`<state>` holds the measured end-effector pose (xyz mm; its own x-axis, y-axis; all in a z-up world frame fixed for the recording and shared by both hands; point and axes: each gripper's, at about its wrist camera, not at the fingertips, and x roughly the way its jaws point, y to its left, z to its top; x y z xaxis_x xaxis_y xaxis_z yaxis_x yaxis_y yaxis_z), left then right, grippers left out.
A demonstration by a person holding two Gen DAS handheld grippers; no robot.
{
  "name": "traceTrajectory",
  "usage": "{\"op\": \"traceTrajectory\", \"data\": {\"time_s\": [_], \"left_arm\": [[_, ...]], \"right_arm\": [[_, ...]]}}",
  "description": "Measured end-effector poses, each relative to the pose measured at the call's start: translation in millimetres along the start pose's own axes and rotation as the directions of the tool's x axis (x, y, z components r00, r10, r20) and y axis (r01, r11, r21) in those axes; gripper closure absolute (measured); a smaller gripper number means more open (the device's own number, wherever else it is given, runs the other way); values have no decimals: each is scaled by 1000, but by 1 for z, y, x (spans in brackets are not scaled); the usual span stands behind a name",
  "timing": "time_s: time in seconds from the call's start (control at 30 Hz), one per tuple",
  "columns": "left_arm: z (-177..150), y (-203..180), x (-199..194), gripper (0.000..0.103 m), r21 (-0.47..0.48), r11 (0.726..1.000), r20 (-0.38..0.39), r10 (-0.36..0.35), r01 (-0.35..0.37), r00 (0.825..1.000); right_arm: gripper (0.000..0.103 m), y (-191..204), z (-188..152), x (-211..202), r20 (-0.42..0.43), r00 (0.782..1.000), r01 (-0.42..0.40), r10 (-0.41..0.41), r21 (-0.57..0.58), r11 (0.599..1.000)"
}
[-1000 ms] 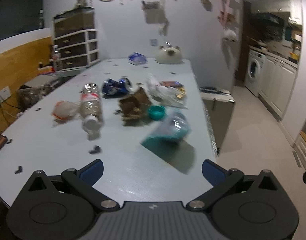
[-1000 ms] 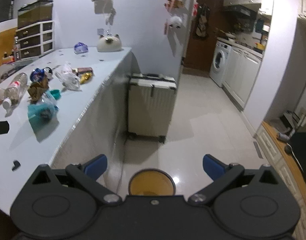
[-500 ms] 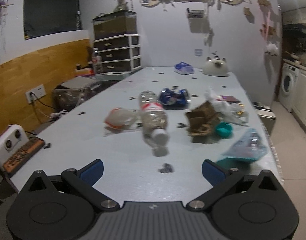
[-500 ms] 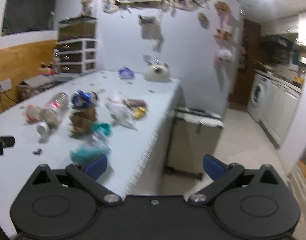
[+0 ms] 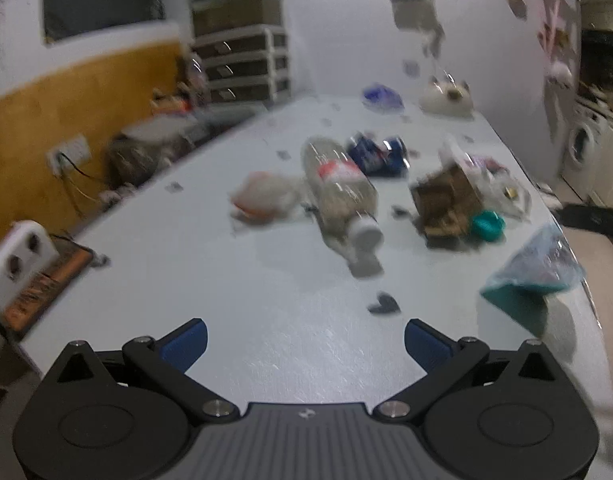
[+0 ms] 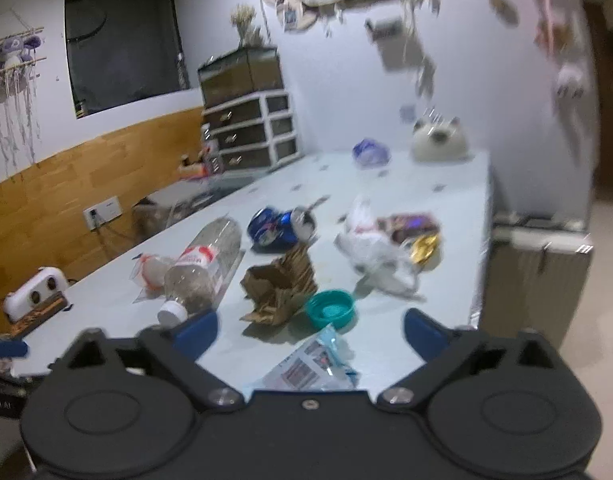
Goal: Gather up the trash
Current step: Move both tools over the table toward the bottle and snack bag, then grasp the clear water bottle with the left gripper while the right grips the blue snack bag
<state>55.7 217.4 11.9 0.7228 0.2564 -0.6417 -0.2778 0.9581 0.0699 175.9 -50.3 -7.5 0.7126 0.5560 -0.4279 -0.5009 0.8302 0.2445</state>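
Clearly nothing is collected yet. Nearest, the left gripper (image 5: 304, 338) hangs wide and empty over bare tabletop (image 5: 234, 280); the right gripper (image 6: 310, 330), its fingers just narrowing yet apart, brackets a blue-and-white wrapper (image 6: 312, 364) without touching. Beyond lie the teal lid (image 6: 330, 309), crumpled cardboard (image 6: 280, 284), plastic bottle (image 6: 204, 270), and crushed blue can (image 6: 280, 226).

Trash lies scattered on the pale table (image 6: 446, 184): a clear plastic bottle (image 6: 202, 268) on its side, cap toward the near edge; a crushed blue can (image 6: 280, 226) behind it; crumpled brown cardboard (image 6: 280, 288); a teal lid (image 6: 330, 309); a white plastic bag (image 6: 372, 254); and a teal packet (image 6: 314, 362) nearest the right edge.
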Motion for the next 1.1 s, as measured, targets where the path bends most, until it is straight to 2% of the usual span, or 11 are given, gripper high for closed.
{"op": "traceTrajectory", "data": {"time_s": [0.03,0.2,0.27,0.33,0.4,0.5,0.6,0.9,1.1], "left_arm": [[-1,-1,3,0,6,1000,-8,-14,15,1000],[-1,-13,16,0,55,997,-2,-62,62,998],[3,-15,20,0,40,992,31,-124,123,992],[9,-15,24,0,16,985,68,-175,175,982],[17,-20,30,2,8,986,98,-165,165,982],[31,-25,40,8,2,990,149,-136,138,979],[47,-29,56,15,-12,991,153,-132,136,979],[61,-33,115,40,-93,988,60,-115,120,992],[63,-25,135,55,-179,976,17,-120,121,993]], "right_arm": [[25,-3,0,7,-25,999,-27,27,9,1000],[51,-8,-8,21,-115,988,-104,108,38,994],[57,-5,-13,21,-137,983,-121,125,35,992],[58,-1,-17,20,-156,977,-142,144,24,990],[63,1,-22,19,-168,973,-156,158,22,987],[66,3,-28,17,-195,964,-175,179,35,984],[66,7,-33,12,-203,960,-191,194,34,981],[66,16,-41,2,-230,949,-218,215,11,976],[64,18,-39,3,-226,951,-216,212,10,976]]}}
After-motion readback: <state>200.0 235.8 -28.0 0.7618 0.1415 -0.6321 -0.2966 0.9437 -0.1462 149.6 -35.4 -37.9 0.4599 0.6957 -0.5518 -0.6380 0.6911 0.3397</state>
